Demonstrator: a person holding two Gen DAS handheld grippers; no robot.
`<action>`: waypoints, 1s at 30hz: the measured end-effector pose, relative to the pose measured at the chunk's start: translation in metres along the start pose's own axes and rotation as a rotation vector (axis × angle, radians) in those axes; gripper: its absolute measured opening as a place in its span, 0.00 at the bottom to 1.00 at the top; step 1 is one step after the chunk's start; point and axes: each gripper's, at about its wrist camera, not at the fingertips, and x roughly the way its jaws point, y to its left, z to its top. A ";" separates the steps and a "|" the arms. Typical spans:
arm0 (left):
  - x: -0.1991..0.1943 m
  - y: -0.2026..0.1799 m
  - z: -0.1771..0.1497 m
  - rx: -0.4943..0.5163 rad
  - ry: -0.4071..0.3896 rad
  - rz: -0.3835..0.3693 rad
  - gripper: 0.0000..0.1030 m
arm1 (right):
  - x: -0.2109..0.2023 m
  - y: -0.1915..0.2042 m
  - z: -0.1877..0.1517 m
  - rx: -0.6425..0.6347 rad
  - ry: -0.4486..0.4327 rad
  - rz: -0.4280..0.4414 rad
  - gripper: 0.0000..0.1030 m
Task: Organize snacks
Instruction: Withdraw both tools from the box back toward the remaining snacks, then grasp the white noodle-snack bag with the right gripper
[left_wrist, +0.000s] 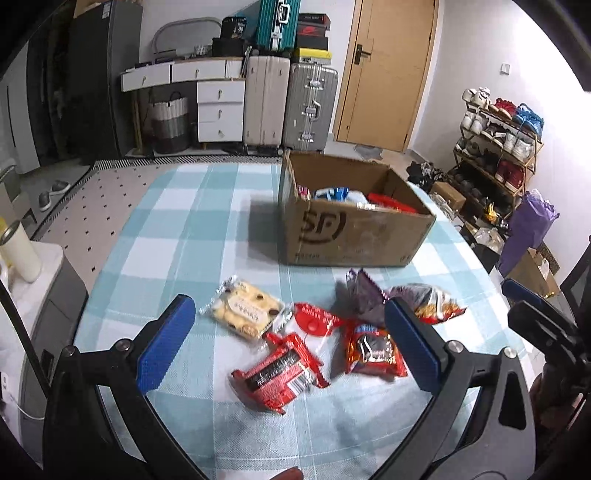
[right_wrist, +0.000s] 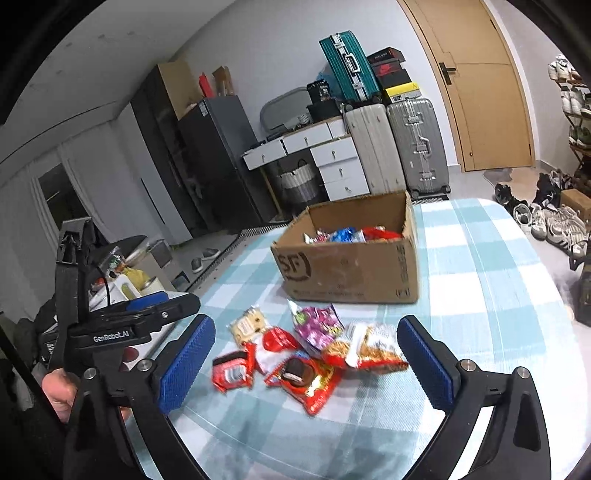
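Six snack packets lie loose on the checked bench (left_wrist: 184, 229) just in front of the cardboard box (left_wrist: 351, 236) in the left wrist view. A biscuit packet (left_wrist: 243, 310) is farthest to the box's left, then a red-labelled clear packet (left_wrist: 314, 325), a purple packet (left_wrist: 360, 291) nearest the box, and a peanut packet (left_wrist: 430, 304) to its right. A red wafer packet (left_wrist: 280, 376) and a red cookie packet (left_wrist: 373, 350) lie farther from the box. The left claw (left_wrist: 291, 347) hangs above them, jaws wide apart and holding nothing. More wrapped snacks fill the box.

From the right wrist, the right claw (right_wrist: 306, 363) also stands wide open and empty over the same pile, before the box (right_wrist: 351, 269). The left claw's body (right_wrist: 122, 321) shows left of the box, a hand (right_wrist: 59, 391) gripping it.
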 end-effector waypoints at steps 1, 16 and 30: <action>0.003 0.000 -0.002 -0.001 0.002 0.003 0.99 | 0.002 -0.002 -0.005 0.002 0.000 -0.008 0.98; 0.052 0.005 -0.036 -0.010 0.069 0.015 0.99 | 0.043 -0.030 -0.022 0.024 0.072 -0.079 0.98; 0.078 0.019 -0.043 -0.037 0.113 0.009 0.99 | 0.096 -0.064 -0.016 0.110 0.175 -0.104 0.98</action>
